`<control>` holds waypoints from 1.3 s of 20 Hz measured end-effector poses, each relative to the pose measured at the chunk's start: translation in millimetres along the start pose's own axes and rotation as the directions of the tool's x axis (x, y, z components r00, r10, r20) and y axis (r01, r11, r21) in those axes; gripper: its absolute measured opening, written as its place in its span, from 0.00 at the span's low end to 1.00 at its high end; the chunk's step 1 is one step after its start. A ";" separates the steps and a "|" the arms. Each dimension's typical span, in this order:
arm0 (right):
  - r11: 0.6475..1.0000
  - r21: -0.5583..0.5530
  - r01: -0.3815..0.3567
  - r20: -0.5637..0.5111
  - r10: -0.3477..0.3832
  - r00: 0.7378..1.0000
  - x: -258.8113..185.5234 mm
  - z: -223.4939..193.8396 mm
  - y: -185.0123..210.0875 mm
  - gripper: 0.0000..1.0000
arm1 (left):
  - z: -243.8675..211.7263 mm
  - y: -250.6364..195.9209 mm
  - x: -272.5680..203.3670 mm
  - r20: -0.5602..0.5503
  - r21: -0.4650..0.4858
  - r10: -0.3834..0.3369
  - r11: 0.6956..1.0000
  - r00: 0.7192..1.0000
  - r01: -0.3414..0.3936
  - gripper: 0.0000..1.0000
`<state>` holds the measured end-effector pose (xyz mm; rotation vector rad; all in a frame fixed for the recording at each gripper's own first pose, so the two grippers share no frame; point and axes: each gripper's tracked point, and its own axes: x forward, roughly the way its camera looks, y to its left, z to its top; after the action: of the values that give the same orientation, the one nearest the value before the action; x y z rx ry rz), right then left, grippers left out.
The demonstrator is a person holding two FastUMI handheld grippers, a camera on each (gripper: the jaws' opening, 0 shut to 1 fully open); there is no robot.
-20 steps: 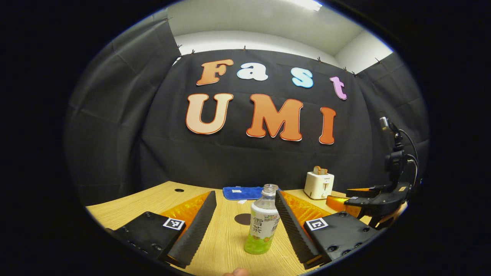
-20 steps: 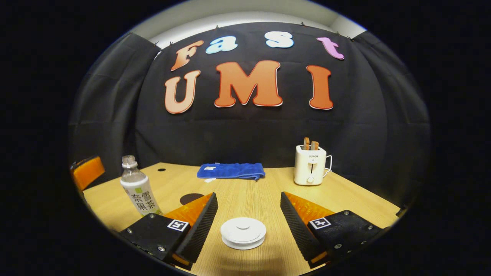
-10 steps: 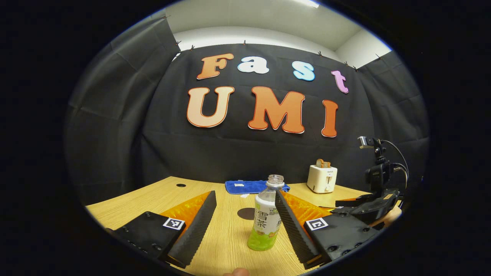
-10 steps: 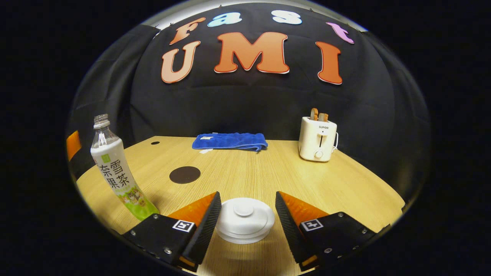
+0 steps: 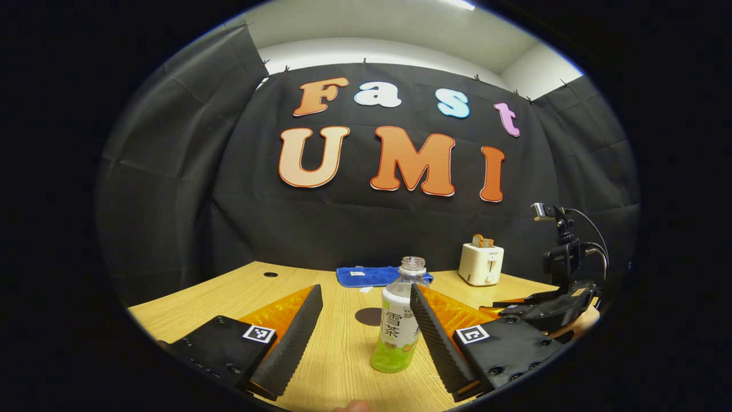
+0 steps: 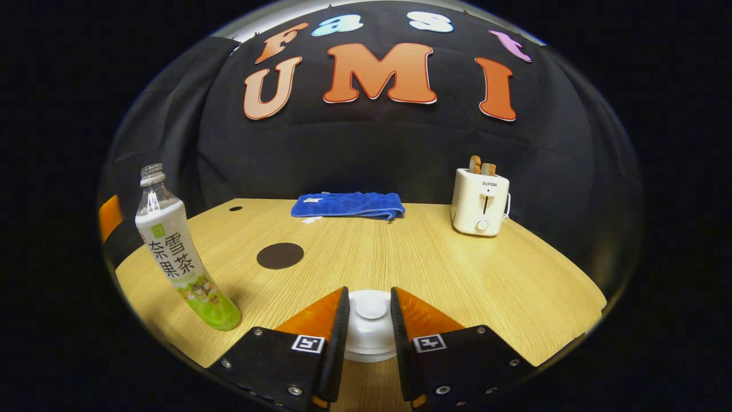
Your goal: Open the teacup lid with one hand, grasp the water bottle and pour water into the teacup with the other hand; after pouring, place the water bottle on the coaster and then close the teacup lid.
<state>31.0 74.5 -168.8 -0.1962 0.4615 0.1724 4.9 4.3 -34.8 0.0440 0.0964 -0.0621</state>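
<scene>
On the wooden table, low between the right gripper fingers, sits the white lid of the cup. The two fingers are close together around the small knob on top of the lid. They look like they squeeze it, but I cannot be sure that both touch. The lid is on the cup and has not been lifted, so I think the first step is only just starting.

The bottle stands up straight on the table with no cap on. It has a little green drink at the bottom. In the left gripper view it is between the fingers of the left gripper, close to the finger on the right. The fingers are wide apart and do not hold it.

Behind the bottle lies the coaster, a dark round spot with nothing on it. At the back are a blue cloth and a white toaster; they are not part of the job.

Almost all of the job is left: lift the lid, grab the bottle, pour into the cup, put the bottle on the coaster, and put the lid back.
</scene>
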 end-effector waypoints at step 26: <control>0.974 0.151 0.169 0.103 -0.186 0.977 -34.0 34.6 -111.2 0.21 | -70.1 -35.7 8.8 -0.176 -0.009 -0.097 0.995 0.980 0.096 0.99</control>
<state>38.9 -29.3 -106.5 -0.0865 0.3363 -0.0249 4.7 -28.5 -106.9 0.0440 0.2761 -0.1553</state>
